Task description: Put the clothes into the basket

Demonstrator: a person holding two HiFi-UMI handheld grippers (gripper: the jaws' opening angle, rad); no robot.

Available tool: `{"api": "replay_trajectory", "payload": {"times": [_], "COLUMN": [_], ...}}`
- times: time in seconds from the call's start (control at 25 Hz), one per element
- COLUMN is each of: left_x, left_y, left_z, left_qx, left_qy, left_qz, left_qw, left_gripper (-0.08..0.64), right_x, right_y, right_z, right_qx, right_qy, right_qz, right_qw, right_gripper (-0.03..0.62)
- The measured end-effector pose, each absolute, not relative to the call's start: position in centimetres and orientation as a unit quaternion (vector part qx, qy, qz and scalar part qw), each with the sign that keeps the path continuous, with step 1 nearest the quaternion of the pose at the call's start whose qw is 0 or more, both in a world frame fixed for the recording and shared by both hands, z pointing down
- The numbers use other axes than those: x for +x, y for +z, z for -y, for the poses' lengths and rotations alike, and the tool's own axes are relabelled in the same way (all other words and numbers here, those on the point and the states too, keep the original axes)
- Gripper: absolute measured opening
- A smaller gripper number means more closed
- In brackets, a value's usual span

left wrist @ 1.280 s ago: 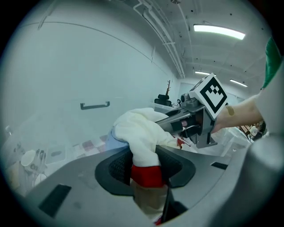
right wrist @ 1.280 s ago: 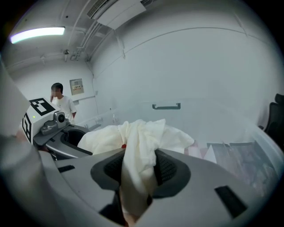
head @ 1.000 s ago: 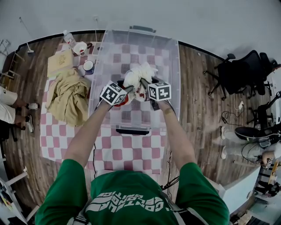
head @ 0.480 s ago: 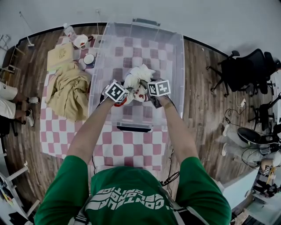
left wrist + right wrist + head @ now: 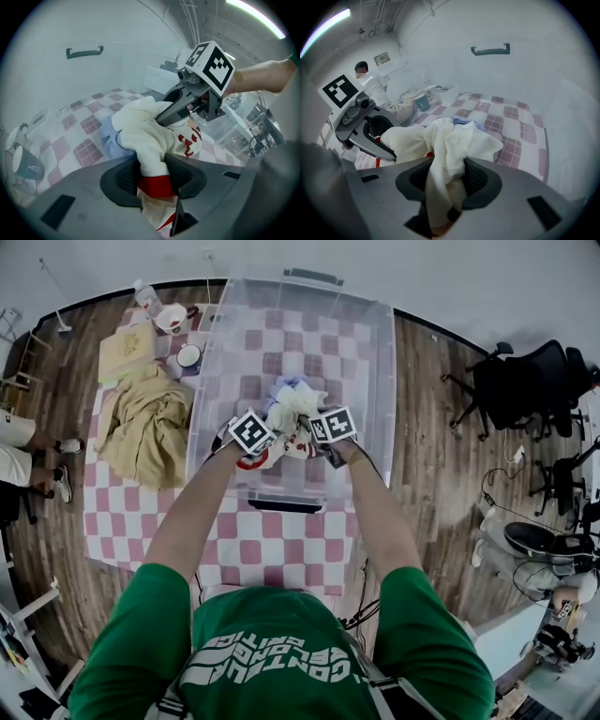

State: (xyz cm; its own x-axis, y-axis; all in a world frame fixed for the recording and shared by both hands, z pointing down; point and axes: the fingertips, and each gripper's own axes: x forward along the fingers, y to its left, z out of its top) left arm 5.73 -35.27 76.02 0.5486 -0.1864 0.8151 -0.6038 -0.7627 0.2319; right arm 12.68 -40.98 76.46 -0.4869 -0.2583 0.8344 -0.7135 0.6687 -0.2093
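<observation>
Left fingers: the left gripper (image 5: 152, 176) has its two dark pads clamped on a fold of the white garment (image 5: 145, 131), where a red patch shows between them.
Right fingers: the right gripper (image 5: 449, 176) is pinched on another fold of the same garment, with pale cloth squeezed between its pads and trailing below.
Garment: bunched between the two grippers inside the walls of the basket (image 5: 370, 352), near its middle in the head view. It is white with red markings.
Beneath it: a light blue cloth (image 5: 461, 121) lies on the basket floor at 12 o'clock from the bundle. Whether the garment rests on it cannot be told.
In the way: each gripper's marker cube sits close beside the other, the right at 3 o'clock of the left, so the bundle is partly covered from above.
Basket: clear plastic, rectangular, with a dark handle (image 5: 490, 49) on its far wall.
Nearby clothes: a tan garment (image 5: 145, 432) is heaped on the table at 9 o'clock of the basket, outside it.
Other things: a flat box (image 5: 128, 348), a cup (image 5: 188, 355), a bowl (image 5: 171, 318) and a bottle (image 5: 145, 298) cluster at 10 to 11 o'clock.
Surface: a pink and white checked tablecloth (image 5: 272, 563) runs under the basket.
Room: wood floor (image 5: 441, 474), office chairs (image 5: 525, 385) at 3 o'clock, a seated person's legs (image 5: 19, 465) at 9 o'clock.
</observation>
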Motion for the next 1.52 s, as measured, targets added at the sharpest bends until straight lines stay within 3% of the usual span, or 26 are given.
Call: {"api": "replay_trajectory", "payload": {"times": [0.32,0.52,0.64,1.04,1.4,1.52], "left_x": [5.6,5.4,5.1,4.8,4.4,3.8], "left_y": [76.6,76.6,75.9,73.7,68.3,65.3], "left_z": [35.2,36.1,37.0,39.0,41.1,41.7], "left_qx": [0.842,0.843,0.843,0.851,0.871,0.877], "left_qy": [0.417,0.41,0.39,0.345,0.278,0.243], "left_qz": [0.237,0.256,0.281,0.316,0.355,0.378], "left_qw": [0.247,0.235,0.242,0.238,0.196,0.171], "left_gripper": [0.153,0.22,0.273,0.284,0.278,0.205], "right_x": [13.1,13.8,14.0,14.1,13.8,14.1], "right_y": [77.0,76.6,76.2,74.1,67.6,64.4], "right_z": [41.0,42.2,42.6,44.3,45.9,45.8], "right_qx": [0.301,0.327,0.336,0.364,0.389,0.401], "right_qy": [0.275,0.28,0.281,0.23,0.169,0.154], "right_qz": [0.812,0.808,0.808,0.816,0.848,0.857], "right_qw": [0.418,0.402,0.395,0.385,0.317,0.284], "right_gripper": [0.167,0.256,0.265,0.265,0.264,0.187]}}
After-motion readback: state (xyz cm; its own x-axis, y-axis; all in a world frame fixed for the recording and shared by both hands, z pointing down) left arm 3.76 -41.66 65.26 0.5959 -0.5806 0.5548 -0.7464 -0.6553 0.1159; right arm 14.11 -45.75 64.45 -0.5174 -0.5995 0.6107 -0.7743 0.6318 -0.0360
